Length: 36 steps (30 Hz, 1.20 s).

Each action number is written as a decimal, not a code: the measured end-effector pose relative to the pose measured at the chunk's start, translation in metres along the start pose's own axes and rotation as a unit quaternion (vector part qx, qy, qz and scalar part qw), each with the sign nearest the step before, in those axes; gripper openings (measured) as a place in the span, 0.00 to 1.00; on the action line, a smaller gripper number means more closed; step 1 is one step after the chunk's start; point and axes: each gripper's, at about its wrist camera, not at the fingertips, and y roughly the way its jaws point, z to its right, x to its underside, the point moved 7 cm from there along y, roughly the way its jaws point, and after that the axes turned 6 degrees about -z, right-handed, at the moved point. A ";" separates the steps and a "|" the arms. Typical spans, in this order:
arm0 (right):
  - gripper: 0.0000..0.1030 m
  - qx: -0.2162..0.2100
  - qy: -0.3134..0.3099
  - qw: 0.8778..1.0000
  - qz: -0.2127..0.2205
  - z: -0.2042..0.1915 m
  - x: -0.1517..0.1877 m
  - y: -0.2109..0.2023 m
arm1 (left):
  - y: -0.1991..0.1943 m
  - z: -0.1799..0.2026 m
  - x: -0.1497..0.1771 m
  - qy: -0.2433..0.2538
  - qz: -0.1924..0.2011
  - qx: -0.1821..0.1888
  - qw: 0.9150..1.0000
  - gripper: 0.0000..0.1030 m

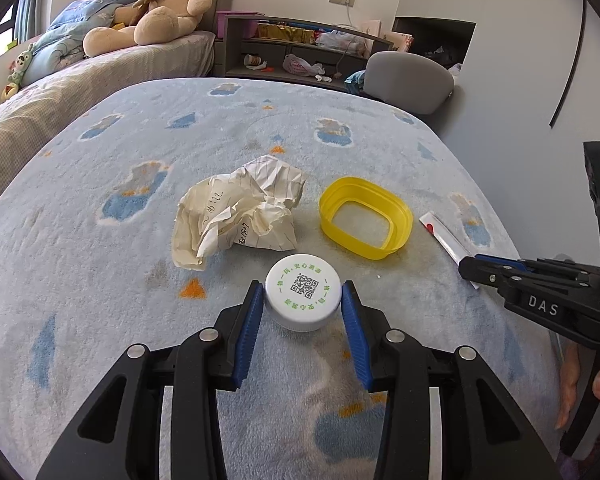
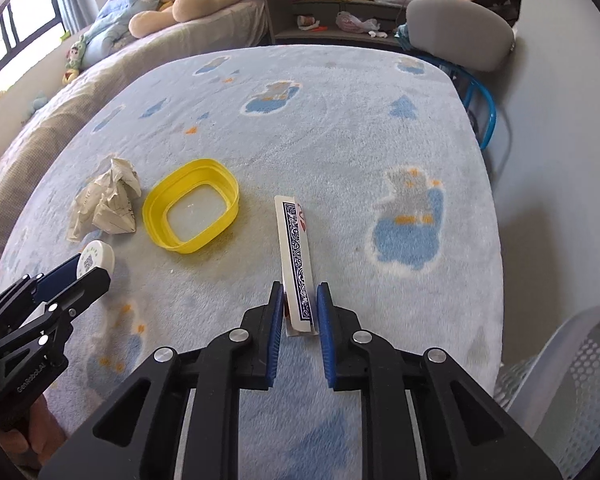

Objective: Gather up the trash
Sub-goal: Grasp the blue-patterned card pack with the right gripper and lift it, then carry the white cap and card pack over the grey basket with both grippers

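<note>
Right wrist view: right gripper (image 2: 298, 304) clamped on folded card (image 2: 296, 256); left gripper (image 1: 302, 300) holds white cap (image 1: 302, 292). Pickup step; next, lift toward mesh basket (image 2: 572, 384), right of gripper.

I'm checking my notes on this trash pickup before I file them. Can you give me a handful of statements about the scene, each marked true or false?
1. The left gripper has its jaws around the white cap. True.
2. The yellow ring lies between the crumpled paper and the folded playing card. True.
3. The right gripper is clamped on the crumpled paper. False: it is shut on the folded playing card.
4. The crumpled paper sits inside the yellow ring. False: it lies beside it on the blue blanket.
5. A teddy bear sits on the bed behind. True.
</note>
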 end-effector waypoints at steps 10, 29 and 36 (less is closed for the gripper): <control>0.17 -0.016 0.057 0.998 0.030 -0.006 0.054 -0.042 | -0.021 0.013 0.023 0.011 -0.021 -0.001 1.000 0.38; 0.17 0.047 0.175 0.975 0.130 0.117 0.139 -0.163 | -0.080 0.170 0.030 0.137 0.009 0.066 0.988 0.38; 0.17 0.078 0.233 0.959 0.143 0.172 0.179 -0.183 | -0.087 0.237 0.036 0.184 0.011 0.095 0.978 0.38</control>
